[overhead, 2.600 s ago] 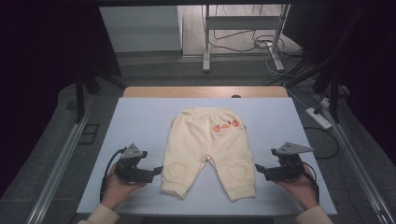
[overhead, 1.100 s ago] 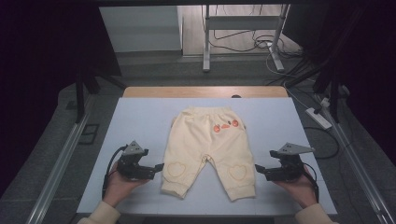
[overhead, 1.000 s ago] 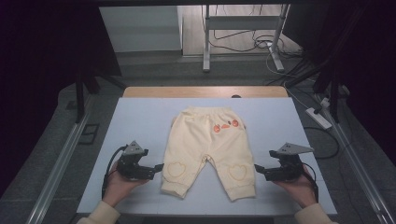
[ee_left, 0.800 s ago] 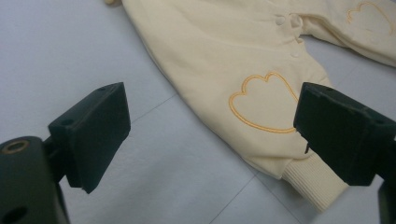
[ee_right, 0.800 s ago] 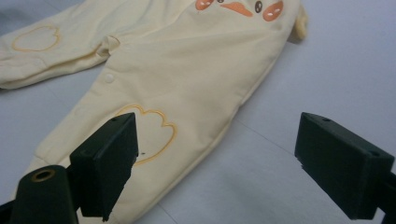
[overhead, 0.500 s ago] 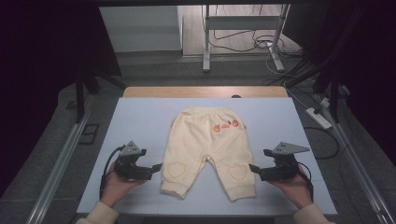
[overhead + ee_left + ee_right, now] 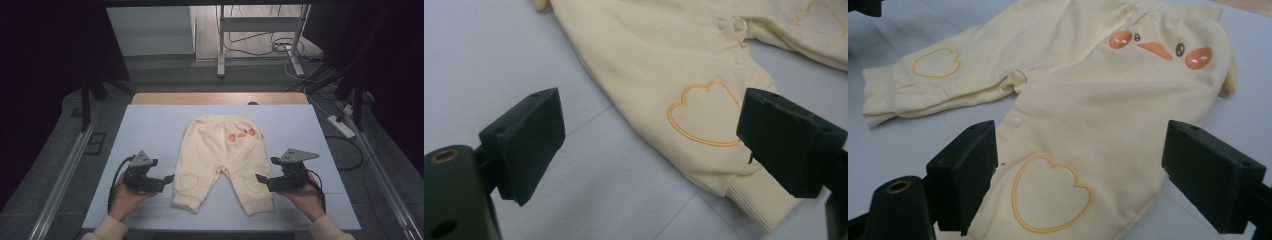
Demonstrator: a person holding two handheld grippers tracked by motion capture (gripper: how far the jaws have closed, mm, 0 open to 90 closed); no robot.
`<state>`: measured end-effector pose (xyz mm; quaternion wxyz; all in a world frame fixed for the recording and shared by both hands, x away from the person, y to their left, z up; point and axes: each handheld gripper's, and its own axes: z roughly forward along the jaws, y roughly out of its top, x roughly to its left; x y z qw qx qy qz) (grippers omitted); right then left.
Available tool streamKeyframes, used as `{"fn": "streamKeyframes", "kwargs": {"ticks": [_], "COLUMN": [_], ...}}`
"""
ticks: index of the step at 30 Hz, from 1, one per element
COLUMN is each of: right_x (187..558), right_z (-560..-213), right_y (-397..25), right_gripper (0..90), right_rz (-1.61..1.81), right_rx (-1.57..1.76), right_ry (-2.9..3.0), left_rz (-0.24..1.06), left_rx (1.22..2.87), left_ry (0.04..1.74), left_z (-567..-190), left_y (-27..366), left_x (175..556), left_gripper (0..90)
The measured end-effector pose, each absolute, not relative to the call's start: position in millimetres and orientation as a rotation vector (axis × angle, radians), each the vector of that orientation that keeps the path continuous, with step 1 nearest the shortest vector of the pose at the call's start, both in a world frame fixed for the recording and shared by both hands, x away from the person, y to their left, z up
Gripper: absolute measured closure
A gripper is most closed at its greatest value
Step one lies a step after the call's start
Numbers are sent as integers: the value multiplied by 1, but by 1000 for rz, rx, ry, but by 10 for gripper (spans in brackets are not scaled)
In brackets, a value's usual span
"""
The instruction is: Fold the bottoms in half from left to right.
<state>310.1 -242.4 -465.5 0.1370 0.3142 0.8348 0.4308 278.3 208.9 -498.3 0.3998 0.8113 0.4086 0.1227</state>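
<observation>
Both grippers nudged inward toward trouser legs versus the earlier high views; right gripper (image 7: 260,178) moved more, tip now over the edge of the right leg near the heart patch. Left gripper (image 7: 170,178) just beside the other leg's outer seam, not touching. Reads as approach for a two-point grab, likely start of a fold; nothing gripped yet.

Left jaws spread wide, empty, straddling heart outline (image 7: 704,117) and ribbed cuff (image 7: 754,197) in left gripper view. Right jaws equally wide, empty, framing the other heart patch (image 7: 1050,200).

Baby trousers (image 7: 220,150) flat at table centre, waistband toward 12 o'clock, legs splayed toward 5 and 7 o'clock. Pale yellow soft knit, fleecy look, limp; orange embroidered duck face (image 7: 1160,50) near waistband, orange-stitched hearts on knees, snap buttons along inseam, ribbed cuffs. Small yellow tab poking out at waist side; cannot tell what.

Table cover (image 7: 150,130) matte pale blue-grey, faint grid lines, bare wood strip at 12 o'clock edge. Thin fabric on flat sheet: pinch needs low jaw angle to catch a single layer.
</observation>
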Motion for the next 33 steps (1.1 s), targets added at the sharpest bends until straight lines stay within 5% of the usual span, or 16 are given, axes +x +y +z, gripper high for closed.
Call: {"fn": "streamKeyframes", "kwargs": {"ticks": [33], "right_x": [312], "right_z": [-479], "right_y": [-170], "right_gripper": [156], "right_rz": [1229], "right_rx": [769], "right_ry": [2538], "left_rz": [327], "left_rx": [2052], "left_ry": [1016], "left_z": [-499], "left_y": [211], "left_x": [275], "left_gripper": [124]}}
